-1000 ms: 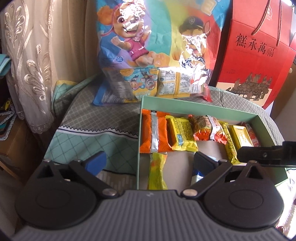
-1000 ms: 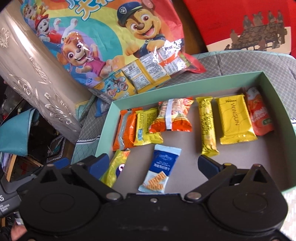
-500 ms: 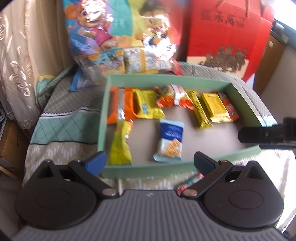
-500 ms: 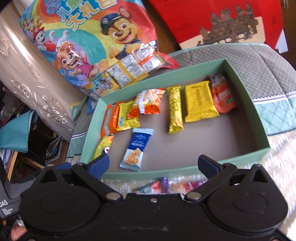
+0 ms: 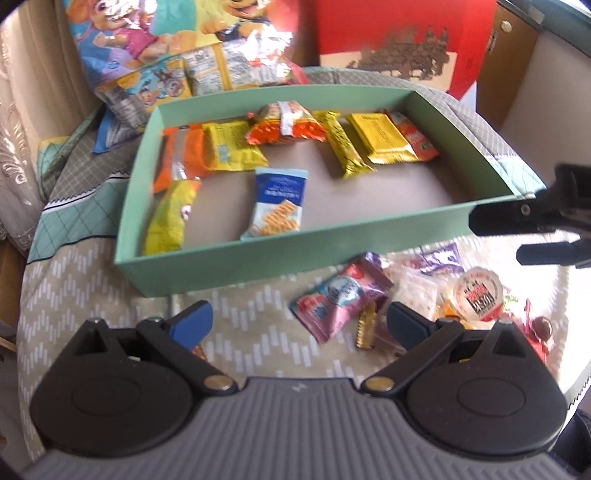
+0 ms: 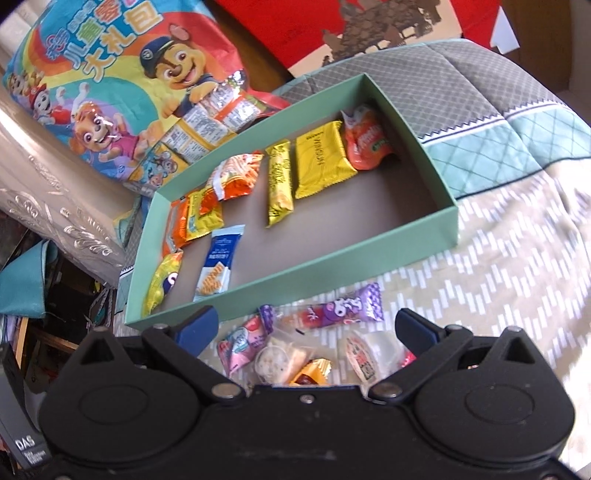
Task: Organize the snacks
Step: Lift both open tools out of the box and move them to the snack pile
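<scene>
A mint-green box (image 5: 258, 254) (image 6: 332, 269) lies on the cloth with several snack packets inside, among them a blue cracker packet (image 5: 277, 201) (image 6: 218, 258) and a yellow wafer packet (image 5: 382, 136) (image 6: 321, 158). Loose snacks sit in front of the box: a pink packet (image 5: 340, 299) (image 6: 242, 341), a purple candy (image 6: 340, 306) and a round jelly cup (image 5: 478, 293). My left gripper (image 5: 299, 319) is open above the cloth, near the pink packet. My right gripper (image 6: 306, 325) is open over the loose pile, holding nothing.
A large cartoon-dog snack bag (image 5: 177, 48) (image 6: 122, 81) leans behind the box, and a red gift box (image 5: 399, 33) stands at the back right. A curtain (image 5: 18, 129) hangs at the left. The table's edge drops off at the left and right.
Both grippers have pulled back from over the box toward the front of the table. The loose snack pile in front of the box has come into view. Both stay open.
</scene>
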A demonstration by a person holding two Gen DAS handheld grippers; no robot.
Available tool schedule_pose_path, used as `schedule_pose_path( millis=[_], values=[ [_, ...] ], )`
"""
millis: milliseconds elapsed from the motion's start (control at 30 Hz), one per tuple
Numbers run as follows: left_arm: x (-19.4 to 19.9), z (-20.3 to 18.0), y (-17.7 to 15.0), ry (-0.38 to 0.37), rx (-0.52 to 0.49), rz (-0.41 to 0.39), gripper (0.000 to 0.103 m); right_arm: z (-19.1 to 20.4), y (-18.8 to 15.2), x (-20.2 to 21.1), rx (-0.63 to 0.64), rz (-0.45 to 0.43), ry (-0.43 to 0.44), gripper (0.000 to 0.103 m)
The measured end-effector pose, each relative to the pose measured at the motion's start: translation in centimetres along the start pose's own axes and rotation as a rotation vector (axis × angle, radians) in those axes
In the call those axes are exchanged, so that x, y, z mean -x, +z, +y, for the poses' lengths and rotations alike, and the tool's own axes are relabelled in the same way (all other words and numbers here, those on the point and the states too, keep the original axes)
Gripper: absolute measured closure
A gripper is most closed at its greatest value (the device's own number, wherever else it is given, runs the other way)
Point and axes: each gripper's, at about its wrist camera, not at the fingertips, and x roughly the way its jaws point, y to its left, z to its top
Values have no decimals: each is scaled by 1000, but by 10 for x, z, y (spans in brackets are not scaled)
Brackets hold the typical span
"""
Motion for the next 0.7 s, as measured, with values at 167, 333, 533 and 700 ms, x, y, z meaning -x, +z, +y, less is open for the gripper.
schedule_pose_path(
  millis=[167, 333, 533, 700],
  values=[
    [-11, -27, 1, -57, -42, 16, 17, -3, -1, 4, -1, -16, 17, 0],
    [-30, -54, 6, -96, -91, 55, 35, -2, 0, 5, 28, -52, 29, 6],
    [-42, -67, -1, -117, -128, 71, 63, 7, 4, -9, 93, -16, 41, 37],
    [-29, -36, -13, -148, -41, 106, 63, 25, 6, -29, 214, 35, 50, 40]
  ],
)
